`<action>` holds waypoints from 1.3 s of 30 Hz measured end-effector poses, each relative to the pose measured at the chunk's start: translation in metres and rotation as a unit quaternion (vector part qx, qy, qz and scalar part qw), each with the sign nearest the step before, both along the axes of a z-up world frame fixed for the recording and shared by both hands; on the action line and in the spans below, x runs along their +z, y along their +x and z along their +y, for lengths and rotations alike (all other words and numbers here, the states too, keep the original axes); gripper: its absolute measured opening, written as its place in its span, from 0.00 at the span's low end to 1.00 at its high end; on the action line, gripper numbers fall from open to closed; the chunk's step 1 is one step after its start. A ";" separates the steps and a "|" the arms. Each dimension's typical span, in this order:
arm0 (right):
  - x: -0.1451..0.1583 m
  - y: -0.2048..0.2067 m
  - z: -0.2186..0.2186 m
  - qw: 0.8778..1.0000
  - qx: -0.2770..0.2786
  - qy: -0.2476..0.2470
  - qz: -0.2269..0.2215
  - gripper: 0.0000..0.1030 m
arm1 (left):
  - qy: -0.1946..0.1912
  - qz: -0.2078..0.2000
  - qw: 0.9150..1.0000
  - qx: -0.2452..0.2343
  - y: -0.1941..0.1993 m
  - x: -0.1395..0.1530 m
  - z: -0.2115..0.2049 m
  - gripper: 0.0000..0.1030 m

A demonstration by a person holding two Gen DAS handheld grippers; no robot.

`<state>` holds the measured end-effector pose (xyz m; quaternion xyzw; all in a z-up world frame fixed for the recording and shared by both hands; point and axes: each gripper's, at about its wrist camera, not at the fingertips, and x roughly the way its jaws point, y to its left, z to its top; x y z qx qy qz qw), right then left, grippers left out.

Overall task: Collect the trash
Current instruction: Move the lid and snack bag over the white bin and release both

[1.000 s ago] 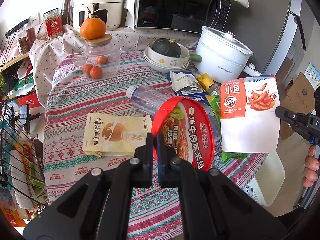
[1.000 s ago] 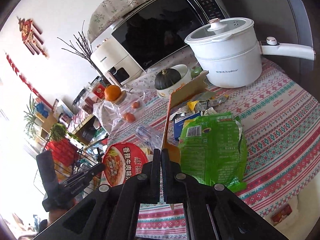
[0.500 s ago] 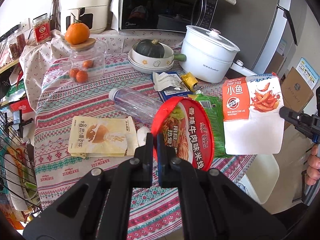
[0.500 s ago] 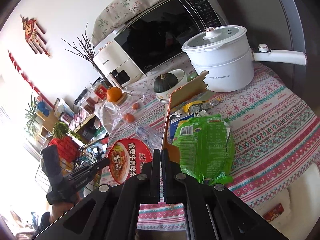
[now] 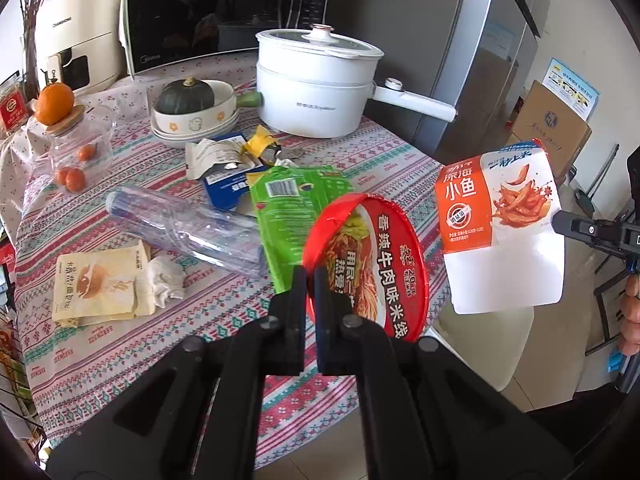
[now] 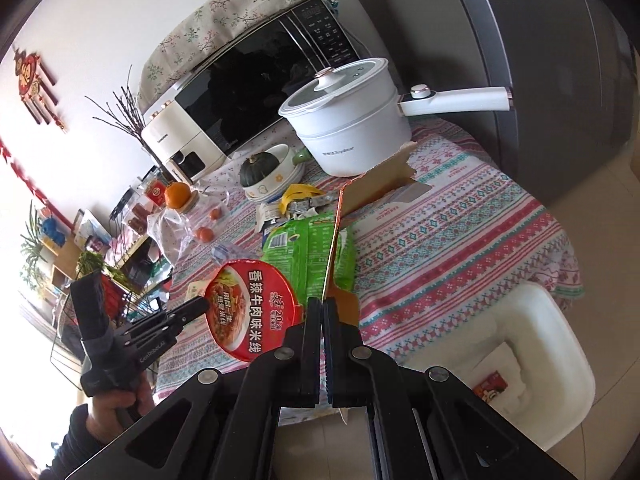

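Note:
My left gripper [image 5: 310, 276] is shut on the rim of a red instant-noodle lid [image 5: 372, 272], held up off the table edge; the lid also shows in the right wrist view [image 6: 248, 312]. My right gripper [image 6: 322, 304] is shut on an orange-and-white fish snack packet [image 5: 500, 228], seen edge-on in its own view [image 6: 376, 188]. On the patterned tablecloth [image 5: 120, 344] lie a green wrapper [image 5: 288, 208], a crushed clear bottle [image 5: 188, 228], a beige sachet [image 5: 96, 284], a crumpled tissue [image 5: 166, 284] and torn blue and yellow wrappers [image 5: 232, 160].
A white bin [image 6: 516, 356] with some scraps inside stands on the floor below the table edge. At the back stand a white pot [image 5: 316, 84], a bowl with a squash [image 5: 192, 108], a jar with oranges [image 5: 76, 148], a microwave [image 5: 208, 12] and a fridge [image 5: 472, 40].
Both grippers have swung to the right and back from the table with their items still held. The white bin has come into the right wrist view.

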<state>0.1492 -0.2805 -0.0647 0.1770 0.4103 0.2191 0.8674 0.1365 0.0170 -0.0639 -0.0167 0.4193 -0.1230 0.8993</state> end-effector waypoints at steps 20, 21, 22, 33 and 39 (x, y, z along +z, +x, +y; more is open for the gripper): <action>-0.074 -0.042 -0.107 0.988 -0.079 -0.070 0.116 0.02 | 0.063 0.008 0.989 -0.135 -0.018 -0.028 -0.142 0.04; -0.079 -0.042 -0.108 0.987 -0.078 -0.073 0.122 0.02 | 0.067 0.009 0.988 -0.141 -0.019 -0.031 -0.148 0.04; -0.083 -0.041 -0.109 0.986 -0.076 -0.075 0.127 0.04 | 0.071 0.009 0.987 -0.146 -0.019 -0.033 -0.153 0.04; -0.089 -0.043 -0.134 0.983 -0.102 -0.064 0.139 0.48 | 0.099 0.015 0.980 -0.169 -0.017 -0.054 -0.189 0.04; -0.090 -0.042 -0.138 0.982 -0.107 -0.064 0.144 0.49 | 0.099 0.013 0.979 -0.179 -0.018 -0.058 -0.196 0.04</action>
